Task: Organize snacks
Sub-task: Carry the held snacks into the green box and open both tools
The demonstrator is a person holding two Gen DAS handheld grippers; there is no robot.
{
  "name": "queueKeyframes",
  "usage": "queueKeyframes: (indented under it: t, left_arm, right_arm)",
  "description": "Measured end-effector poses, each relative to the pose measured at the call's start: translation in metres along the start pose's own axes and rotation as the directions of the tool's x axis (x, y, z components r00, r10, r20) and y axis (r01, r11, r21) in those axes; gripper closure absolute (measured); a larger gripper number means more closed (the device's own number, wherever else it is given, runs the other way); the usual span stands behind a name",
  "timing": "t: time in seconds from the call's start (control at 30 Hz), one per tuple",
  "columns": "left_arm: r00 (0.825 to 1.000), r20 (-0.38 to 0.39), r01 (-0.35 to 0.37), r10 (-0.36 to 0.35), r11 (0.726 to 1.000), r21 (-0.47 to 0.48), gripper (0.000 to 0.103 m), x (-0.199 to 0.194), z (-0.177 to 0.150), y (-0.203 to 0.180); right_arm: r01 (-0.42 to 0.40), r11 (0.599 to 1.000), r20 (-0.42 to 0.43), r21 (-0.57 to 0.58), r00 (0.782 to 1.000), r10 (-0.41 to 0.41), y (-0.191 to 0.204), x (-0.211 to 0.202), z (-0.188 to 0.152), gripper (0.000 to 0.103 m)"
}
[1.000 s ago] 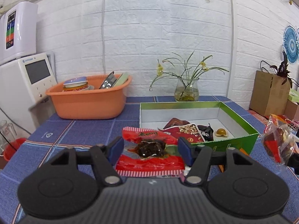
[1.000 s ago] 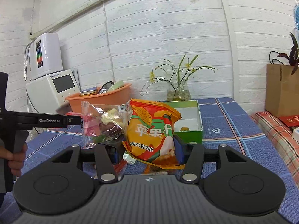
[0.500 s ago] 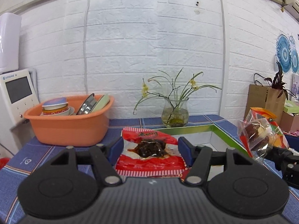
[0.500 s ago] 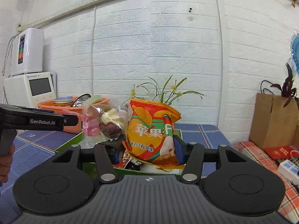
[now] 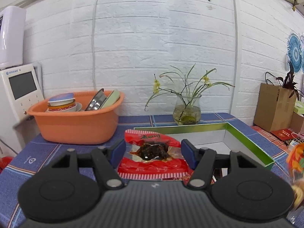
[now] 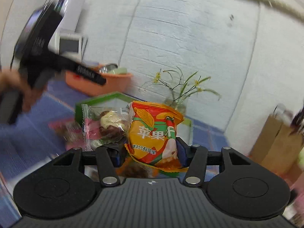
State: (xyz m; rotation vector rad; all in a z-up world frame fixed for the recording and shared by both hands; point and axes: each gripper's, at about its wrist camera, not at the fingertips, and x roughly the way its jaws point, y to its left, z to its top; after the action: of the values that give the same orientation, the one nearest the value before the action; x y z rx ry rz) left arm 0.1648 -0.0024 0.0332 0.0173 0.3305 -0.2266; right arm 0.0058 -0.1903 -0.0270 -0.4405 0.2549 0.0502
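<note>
My left gripper (image 5: 153,152) is shut on a red snack packet (image 5: 152,155) with a dark filling behind a clear window, held up in front of the green box (image 5: 247,142). My right gripper (image 6: 148,153) is shut on an orange apple-chip bag (image 6: 154,133) and a clear bag of candies (image 6: 102,125), held above the green box (image 6: 91,100). The right wrist view is blurred and tilted. The left gripper's body shows there at upper left (image 6: 43,51). The orange bag shows blurred at the right edge of the left wrist view (image 5: 296,161).
An orange basin of dishes (image 5: 76,117) stands at back left on the blue tablecloth (image 5: 38,155). A glass vase with flowers (image 5: 187,110) stands behind the box. White appliances (image 5: 19,91) are at far left, a brown paper bag with a plant (image 5: 273,106) at right.
The right gripper has swung and tilted with both bags, blurring its view, and now looks down at the green box. The left gripper has shifted a little, still holding the red packet.
</note>
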Motion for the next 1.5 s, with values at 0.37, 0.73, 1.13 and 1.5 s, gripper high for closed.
queueKeyframes:
  t: [0.37,0.73,1.13,1.5]
  left_arm:
    - [0.998,-0.014,0.059,-0.059,0.998,0.0,0.039,-0.01,-0.004,-0.007]
    - [0.996,-0.046,0.073,-0.073,0.997,0.0,0.052,-0.011,-0.013,0.006]
    - [0.998,-0.061,-0.003,0.007,0.997,0.072,0.044,-0.002,-0.018,-0.01]
    - [0.994,-0.107,-0.001,0.01,0.996,0.087,0.037,0.004,-0.021,-0.017]
  right_arm:
    - [-0.095,0.992,-0.118,-0.08,0.989,0.085,0.008,0.007,-0.016,0.015]
    - [-0.068,0.991,-0.211,0.118,0.973,0.092,-0.015,0.001,-0.045,0.015]
    - [-0.067,0.966,-0.075,0.249,0.993,0.089,-0.025,0.04,-0.008,0.015]
    - [0.002,0.969,-0.124,0.246,0.992,0.029,-0.009,0.118,0.021,0.014]
